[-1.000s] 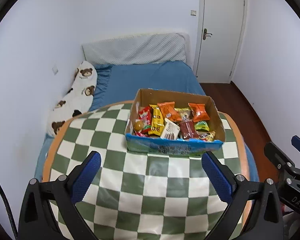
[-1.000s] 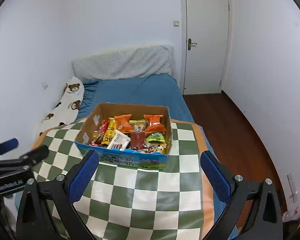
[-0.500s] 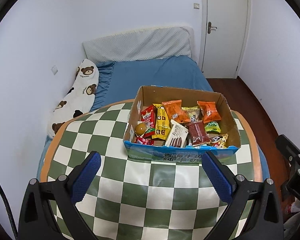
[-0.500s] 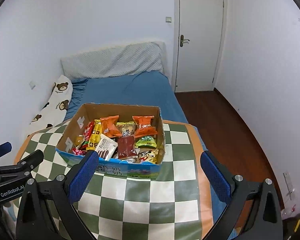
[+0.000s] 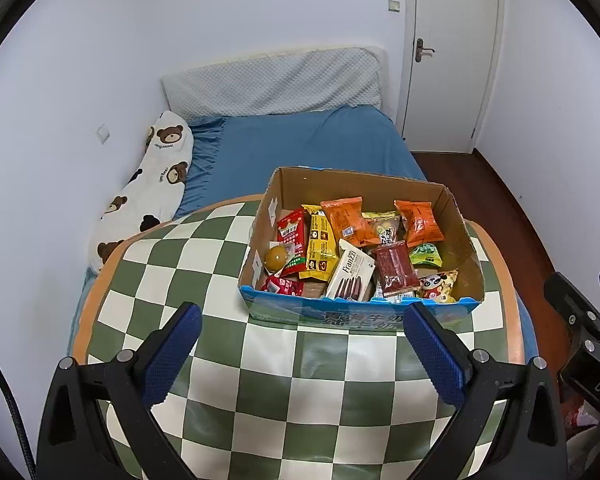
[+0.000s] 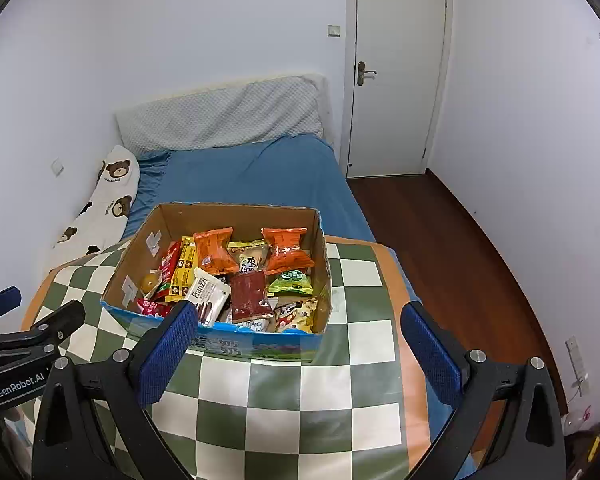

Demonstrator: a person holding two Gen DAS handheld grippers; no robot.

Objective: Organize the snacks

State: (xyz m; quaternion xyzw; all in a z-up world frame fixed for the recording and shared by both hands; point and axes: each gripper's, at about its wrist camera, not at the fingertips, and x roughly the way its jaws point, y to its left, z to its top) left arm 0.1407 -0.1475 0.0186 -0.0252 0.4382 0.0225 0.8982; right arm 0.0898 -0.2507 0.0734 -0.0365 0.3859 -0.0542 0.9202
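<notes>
**Both grippers wide open, short of the snack box**

I have the left gripper [image 5: 300, 344] and the right gripper [image 6: 298, 340] hovering above the checkered table [image 5: 228, 380], jaws spread wide and holding nothing. The cardboard box [image 5: 364, 188] of snacks sits toward the table's far edge, ahead of both grippers and clear of their pads. In the right wrist view my left finger [image 6: 168, 354] overlaps the box's near left corner, though I cannot tell whether it touches. Inside the box lie two orange packets [image 6: 214, 250], a white Franzzi pack [image 5: 350, 276], a dark red bar [image 6: 250, 296] and a yellow sachet [image 5: 322, 246].
</notes>
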